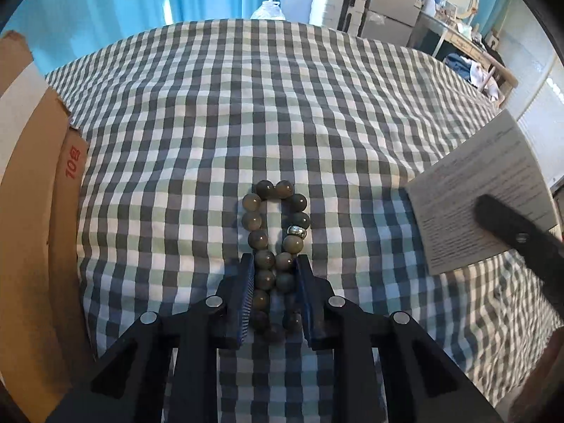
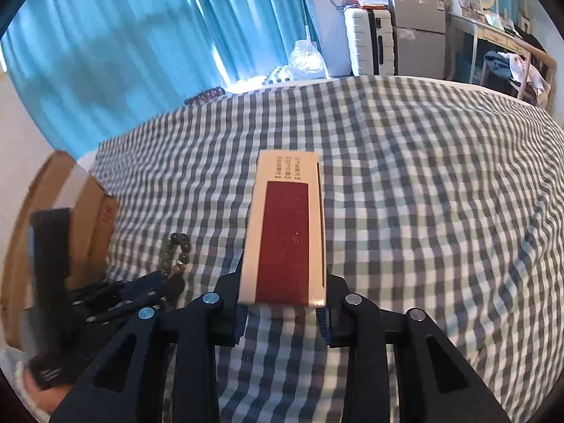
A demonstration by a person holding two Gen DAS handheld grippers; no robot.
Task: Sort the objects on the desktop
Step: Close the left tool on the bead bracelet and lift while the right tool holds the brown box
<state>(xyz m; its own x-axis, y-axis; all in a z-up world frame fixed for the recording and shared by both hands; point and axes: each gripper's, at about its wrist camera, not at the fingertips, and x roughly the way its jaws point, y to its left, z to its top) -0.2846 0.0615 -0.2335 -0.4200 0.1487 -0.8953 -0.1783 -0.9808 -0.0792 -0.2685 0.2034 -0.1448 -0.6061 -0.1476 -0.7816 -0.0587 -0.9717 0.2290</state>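
1. Checked cloth (image 1: 282, 105), grey, white and pale green, covered the whole work surface, wrinkled near the middle.
2. Blue curtain (image 2: 123, 53) hung across the far side, behind the cloth.
3. Cardboard boxes (image 1: 31, 211) stood at the left edge of the cloth, red print on one flap.
4. White suitcase (image 2: 368, 44) and grey cabinet (image 2: 419, 31) far right, beyond the cloth; cluttered desk further right, details too small to tell.
5. Left gripper (image 1: 275, 268) pointed steeply down at the cloth, blue pads clenched on the near end of the bead bracelet; also seen low left in the right wrist view.
6. Right gripper (image 2: 282, 313) gripped the near end of a booklet, fingers pressed on both its long edges; one black finger of it showed at the right edge of the left wrist view.
7. Booklet (image 2: 285, 232), cream cover with dark red panel, stuck out away from the right gripper, raised off the cloth; in the left wrist view its white printed back face showed at the right.
8. Bead bracelet (image 1: 275, 225), grey-green round beads plus one silver bead on its right side, squeezed into a narrow loop; far end on the cloth near centre, left of the booklet, near end between the pads.
9. Dark red bead string (image 2: 208, 95) at the far left edge of the cloth, blurred.
10. Clear plastic bag (image 2: 306, 56) just beyond the far edge.
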